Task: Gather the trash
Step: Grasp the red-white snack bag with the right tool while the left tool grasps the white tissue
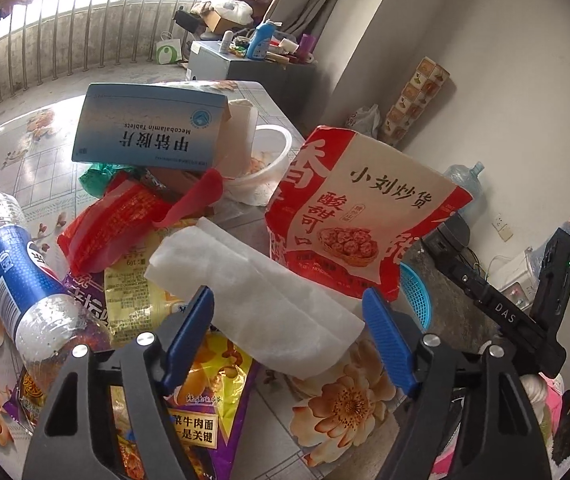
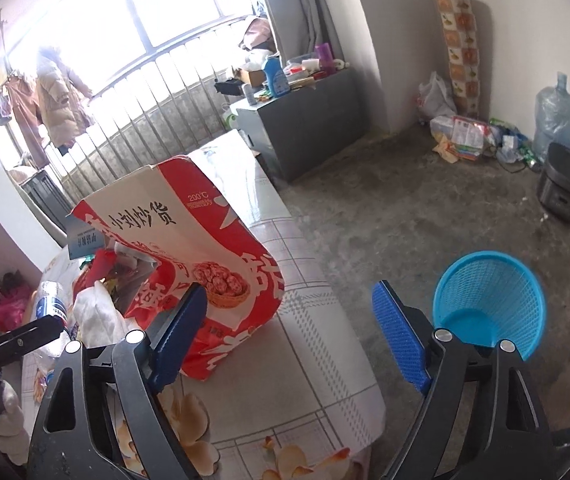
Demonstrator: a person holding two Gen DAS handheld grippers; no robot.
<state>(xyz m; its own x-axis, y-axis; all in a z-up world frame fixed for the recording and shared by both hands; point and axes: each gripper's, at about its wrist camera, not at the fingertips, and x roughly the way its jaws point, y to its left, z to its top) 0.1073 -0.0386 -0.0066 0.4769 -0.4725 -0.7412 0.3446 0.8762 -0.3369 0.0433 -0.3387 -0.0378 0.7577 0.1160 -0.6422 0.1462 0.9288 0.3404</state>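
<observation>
Trash lies piled on a floral-cloth table (image 1: 37, 160). My left gripper (image 1: 289, 340) is open, its blue fingers on either side of a white crumpled tissue (image 1: 253, 292). Around it lie a plastic bottle (image 1: 17, 268), red wrappers (image 1: 113, 224), a purple noodle packet (image 1: 201, 420) and a blue medicine box (image 1: 149, 128). A red-and-white snack bag (image 1: 361, 216) stands upright to the right. My right gripper (image 2: 289, 340) is open and empty, its left finger next to the same snack bag (image 2: 189, 240). A blue mesh basket (image 2: 489, 304) stands on the floor to the right.
A white bowl (image 1: 269, 160) sits behind the pile. The table edge (image 2: 349, 360) drops to a concrete floor. A grey cabinet (image 2: 313, 116), a water jug (image 2: 557, 116), a black cooker (image 2: 565, 184) and floor litter stand farther off.
</observation>
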